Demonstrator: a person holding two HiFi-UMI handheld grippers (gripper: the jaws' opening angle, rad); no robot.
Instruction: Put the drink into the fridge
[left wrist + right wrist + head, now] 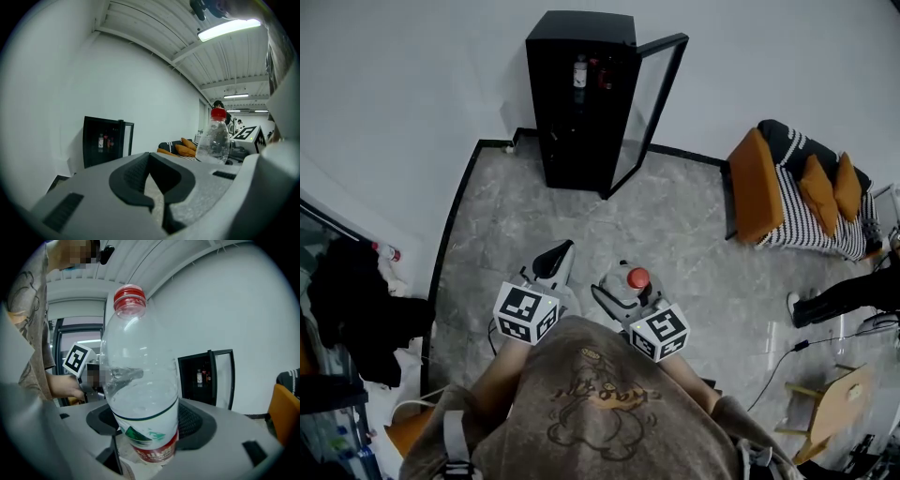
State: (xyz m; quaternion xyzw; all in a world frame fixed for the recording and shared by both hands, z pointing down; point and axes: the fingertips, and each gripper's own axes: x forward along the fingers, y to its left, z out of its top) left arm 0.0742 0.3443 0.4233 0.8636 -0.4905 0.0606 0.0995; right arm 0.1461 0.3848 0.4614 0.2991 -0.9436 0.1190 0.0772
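My right gripper (623,286) is shut on a clear plastic drink bottle (139,380) with a red cap (637,277) and a red and green label; the bottle stands upright between the jaws. The same bottle (213,140) shows at the right of the left gripper view. My left gripper (555,262) is shut with nothing in it, its jaws meeting at the tips (157,201). A black fridge (579,103) stands against the far wall with its glass door (649,108) swung open to the right. Bottles (579,73) stand on its upper shelf.
An orange and striped sofa (797,192) sits at the right. A person's dark legs and shoes (839,298) and a wooden chair (834,403) are further right. Dark clothing (356,309) lies at the left. The floor (581,225) before the fridge is grey stone.
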